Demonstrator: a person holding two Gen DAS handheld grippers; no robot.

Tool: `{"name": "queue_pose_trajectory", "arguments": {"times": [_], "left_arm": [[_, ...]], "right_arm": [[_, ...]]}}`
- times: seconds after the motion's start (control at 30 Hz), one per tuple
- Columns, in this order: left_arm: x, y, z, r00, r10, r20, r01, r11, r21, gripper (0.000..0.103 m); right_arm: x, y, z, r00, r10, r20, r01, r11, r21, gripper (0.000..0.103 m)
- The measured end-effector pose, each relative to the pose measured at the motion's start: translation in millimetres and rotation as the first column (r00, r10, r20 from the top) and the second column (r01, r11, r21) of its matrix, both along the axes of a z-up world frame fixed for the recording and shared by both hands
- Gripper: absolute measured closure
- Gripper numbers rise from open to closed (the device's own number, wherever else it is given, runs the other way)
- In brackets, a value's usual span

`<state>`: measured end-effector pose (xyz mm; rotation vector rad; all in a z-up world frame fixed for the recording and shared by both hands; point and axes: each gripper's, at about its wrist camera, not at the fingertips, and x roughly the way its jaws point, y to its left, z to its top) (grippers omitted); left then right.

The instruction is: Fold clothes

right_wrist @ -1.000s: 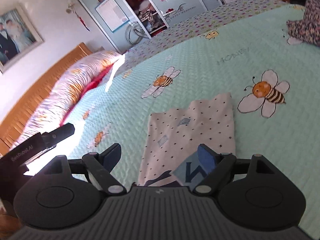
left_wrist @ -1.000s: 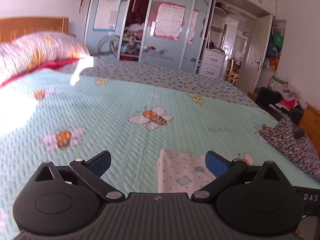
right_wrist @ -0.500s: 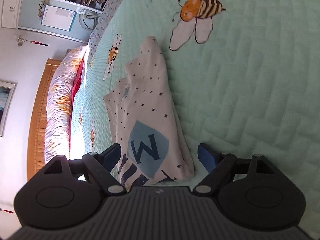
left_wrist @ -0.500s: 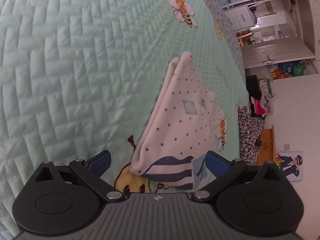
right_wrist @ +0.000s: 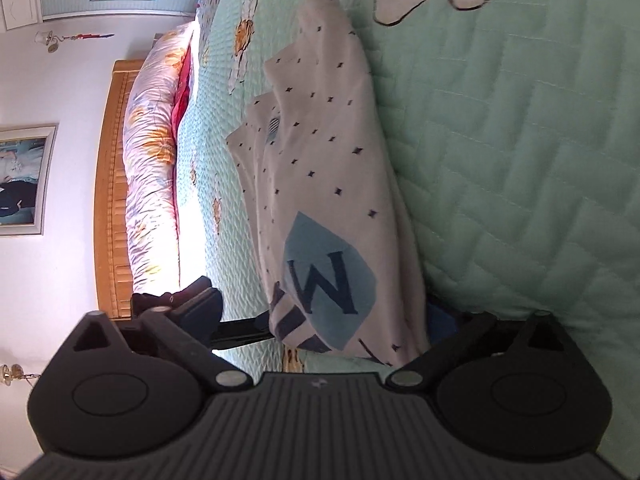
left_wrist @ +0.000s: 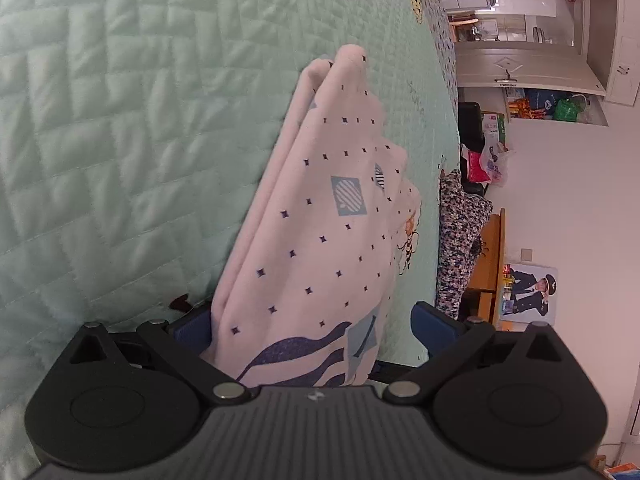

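My left claw (left_wrist: 312, 330) and right claw (right_wrist: 320, 320) are each straddling, spread, the near end of the folded garment (left_wrist: 320, 216), running lengthwise away across the bed (left_wrist: 120, 120).

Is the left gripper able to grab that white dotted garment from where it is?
Probably yes: the white dotted garment already lies between the open jaws of the left gripper, with nothing blocking it.

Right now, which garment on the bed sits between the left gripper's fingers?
The white star-dotted garment, lying between the open fingers of the left gripper. The dark speckled garment lies apart, near the bed's far edge.
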<state>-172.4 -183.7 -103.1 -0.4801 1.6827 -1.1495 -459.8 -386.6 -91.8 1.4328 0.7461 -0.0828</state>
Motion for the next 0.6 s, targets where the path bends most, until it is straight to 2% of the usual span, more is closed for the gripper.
{"name": "queue_pose_trajectory", "arguments": {"times": [0.17, 0.2, 0.23, 0.3, 0.33, 0.4, 0.47, 0.5, 0.6], "left_arm": [[-0.3, -16.2, -6.4, 0.996, -0.011, -0.091, 0.006, 0.999, -0.051, 0.000], [0.0, -16.3, -7.3, 0.994, -0.012, -0.105, 0.006, 0.998, -0.062, 0.000], [0.3, -15.3, -8.0, 0.993, -0.014, -0.117, 0.005, 0.997, -0.075, 0.000], [0.3, -12.0, -8.3, 0.992, -0.004, -0.124, -0.006, 0.997, -0.083, 0.000], [0.3, -10.2, -8.4, 0.992, 0.001, -0.126, -0.012, 0.996, -0.084, 0.003], [-0.1, -8.7, -4.8, 0.997, -0.007, -0.079, 0.002, 0.999, -0.054, 0.019], [0.6, -6.4, -0.1, 0.999, -0.012, -0.038, 0.011, 0.999, -0.032, 0.066], [2.3, -4.0, 2.6, 0.999, -0.007, -0.032, 0.006, 0.999, -0.038, 0.076], [7.2, 3.1, 10.8, 1.000, 0.008, -0.016, -0.009, 0.998, -0.055, 0.080]], "right_arm": [[10.3, -1.9, 2.3, 1.000, -0.004, 0.023, 0.004, 1.000, 0.007, 0.000], [7.7, -1.8, 2.2, 0.999, -0.015, 0.039, 0.015, 1.000, 0.011, 0.003], [2.1, -3.8, -0.4, 0.997, -0.041, 0.058, 0.040, 0.999, 0.016, 0.008], [-8.2, -5.4, -6.4, 0.995, -0.081, 0.062, 0.079, 0.996, 0.028, 0.041], [-12.2, -5.1, -9.1, 0.994, -0.091, 0.058, 0.090, 0.996, 0.031, 0.047], [-20.2, -4.5, -14.5, 0.992, -0.112, 0.050, 0.110, 0.993, 0.038, 0.077], [-26.3, -3.3, -15.2, 0.991, -0.125, 0.056, 0.123, 0.992, 0.035, 0.080], [-27.9, -2.1, -11.8, 0.990, -0.125, 0.070, 0.124, 0.992, 0.026, 0.081], [-32.5, 1.4, -1.5, 0.986, -0.125, 0.111, 0.126, 0.992, -0.001, 0.082]]}}
